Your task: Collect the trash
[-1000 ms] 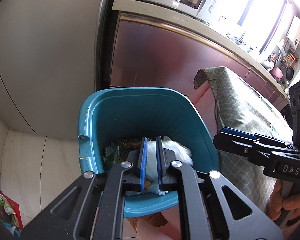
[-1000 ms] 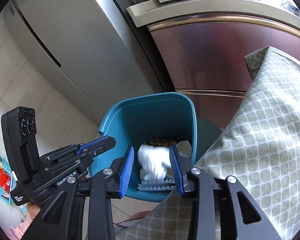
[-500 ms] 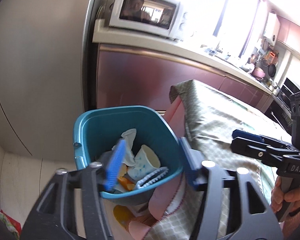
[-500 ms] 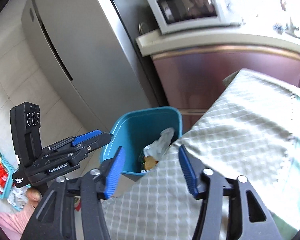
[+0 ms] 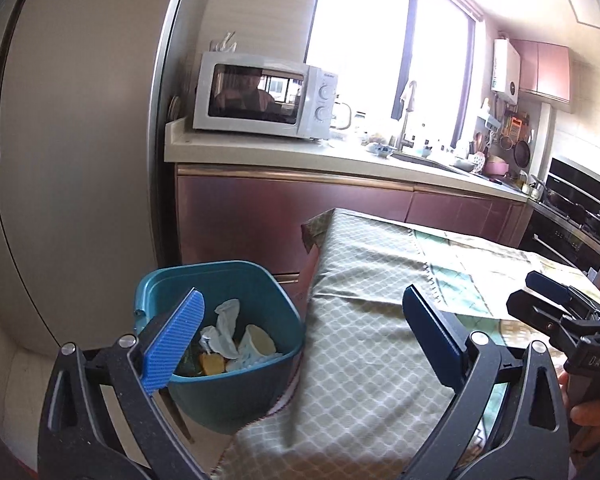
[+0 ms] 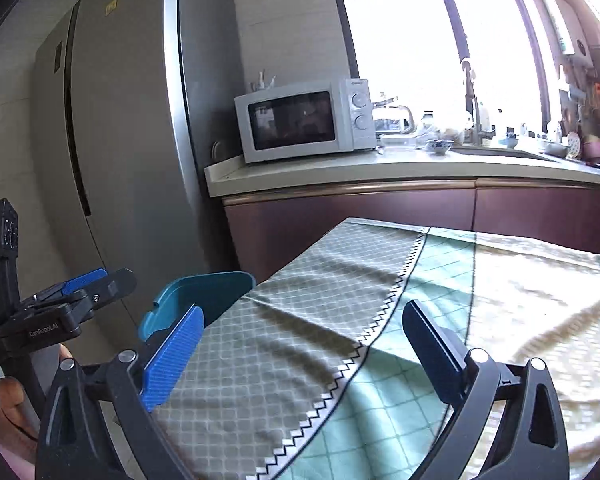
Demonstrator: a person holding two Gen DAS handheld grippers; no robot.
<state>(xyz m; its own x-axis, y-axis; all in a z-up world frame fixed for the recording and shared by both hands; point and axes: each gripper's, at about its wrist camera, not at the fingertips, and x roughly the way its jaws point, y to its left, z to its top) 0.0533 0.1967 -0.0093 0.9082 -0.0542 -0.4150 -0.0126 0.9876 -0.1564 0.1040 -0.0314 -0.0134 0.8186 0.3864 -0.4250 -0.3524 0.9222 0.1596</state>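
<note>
With your left gripper and right gripper both spread apart and empty, swinging left carelessly could knock the teal bin, spilling its trash off the near table edge

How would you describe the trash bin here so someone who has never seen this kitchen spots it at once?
Start at the tall grey refrigerator on the left, then drop to the floor between it and the table with the green patterned tablecloth. The teal plastic bin stands there, squarish and open-topped. It alone holds crumpled white tissue and scraps.
</note>
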